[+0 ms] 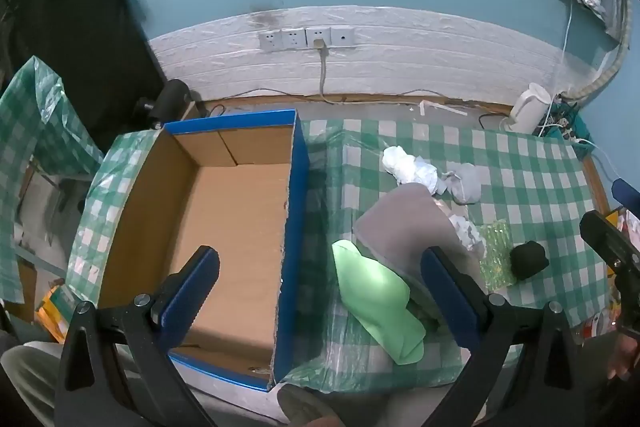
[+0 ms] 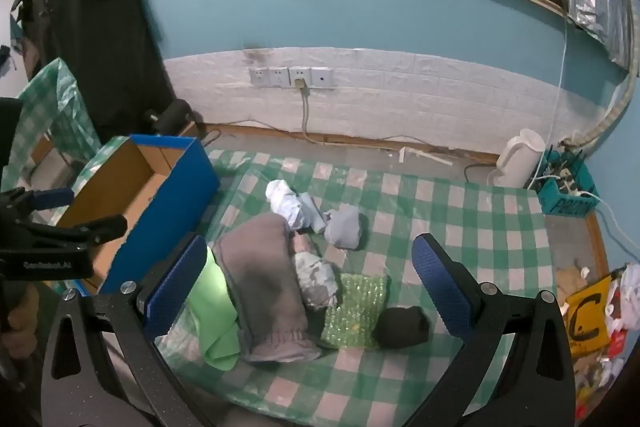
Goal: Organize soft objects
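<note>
An open blue cardboard box point(image 1: 295, 211) with a bare brown inside stands at the table's left. Right of it lie soft items: a light green cloth point(image 1: 376, 299), a grey garment point(image 1: 408, 227) partly over it, a white crumpled cloth point(image 1: 404, 163), a pale grey bundle point(image 1: 466, 183), green bubble wrap point(image 1: 496, 255) and a black roll point(image 1: 528, 259). My left gripper point(image 1: 319, 253) hangs open, straddling the box's right wall, holding nothing. My right gripper point(image 2: 311, 242) stands open above the pile, with the grey garment point(image 2: 260, 275), a patterned cloth point(image 2: 318, 279) and the black roll point(image 2: 402, 327) below it.
A green-checked plastic cover point(image 2: 460, 219) lies over the table. A white kettle point(image 2: 520, 159) and a blue basket of cables point(image 2: 568, 195) stand at the back right. Wall sockets point(image 2: 292, 77) with a hanging cord are behind. Clutter with a yellow bag point(image 2: 584, 319) sits past the right edge.
</note>
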A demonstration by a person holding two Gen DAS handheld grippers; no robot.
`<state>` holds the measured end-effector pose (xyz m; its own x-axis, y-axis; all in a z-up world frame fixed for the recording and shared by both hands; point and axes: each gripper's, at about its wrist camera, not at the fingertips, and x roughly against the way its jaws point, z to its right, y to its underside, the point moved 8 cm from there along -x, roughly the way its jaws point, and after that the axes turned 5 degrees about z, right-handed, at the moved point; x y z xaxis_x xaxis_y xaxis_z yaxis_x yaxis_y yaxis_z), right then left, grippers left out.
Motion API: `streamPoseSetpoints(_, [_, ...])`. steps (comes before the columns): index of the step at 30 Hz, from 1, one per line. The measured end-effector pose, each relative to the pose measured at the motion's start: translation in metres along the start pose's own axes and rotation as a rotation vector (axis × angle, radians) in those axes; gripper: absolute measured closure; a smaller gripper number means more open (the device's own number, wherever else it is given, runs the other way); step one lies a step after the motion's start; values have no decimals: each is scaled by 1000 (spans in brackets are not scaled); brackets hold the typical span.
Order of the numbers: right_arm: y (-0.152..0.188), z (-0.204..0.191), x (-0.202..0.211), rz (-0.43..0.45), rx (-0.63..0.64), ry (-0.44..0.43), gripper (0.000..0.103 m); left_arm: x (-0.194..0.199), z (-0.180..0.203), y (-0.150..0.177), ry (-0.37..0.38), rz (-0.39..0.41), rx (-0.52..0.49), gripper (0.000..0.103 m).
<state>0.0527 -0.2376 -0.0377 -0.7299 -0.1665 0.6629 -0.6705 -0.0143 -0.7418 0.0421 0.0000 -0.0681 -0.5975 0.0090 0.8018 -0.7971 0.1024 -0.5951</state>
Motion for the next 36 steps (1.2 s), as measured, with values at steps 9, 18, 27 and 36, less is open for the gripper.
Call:
streamPoseSetpoints(9, [1, 3, -2, 3, 5, 14, 2, 0, -1, -1, -17, 13, -7, 2])
streamPoseSetpoints(18, [6, 4, -6, -26, 9, 27, 2, 2, -2, -3, -10, 17, 7, 2])
streamPoseSetpoints(27, [7, 6, -6, -37, 16, 32, 2, 0, 3, 0, -2, 18, -7, 2])
streamPoseSetpoints(36, [6, 6, -6, -44, 17, 34, 2, -3, 6, 3, -6, 6, -15, 2])
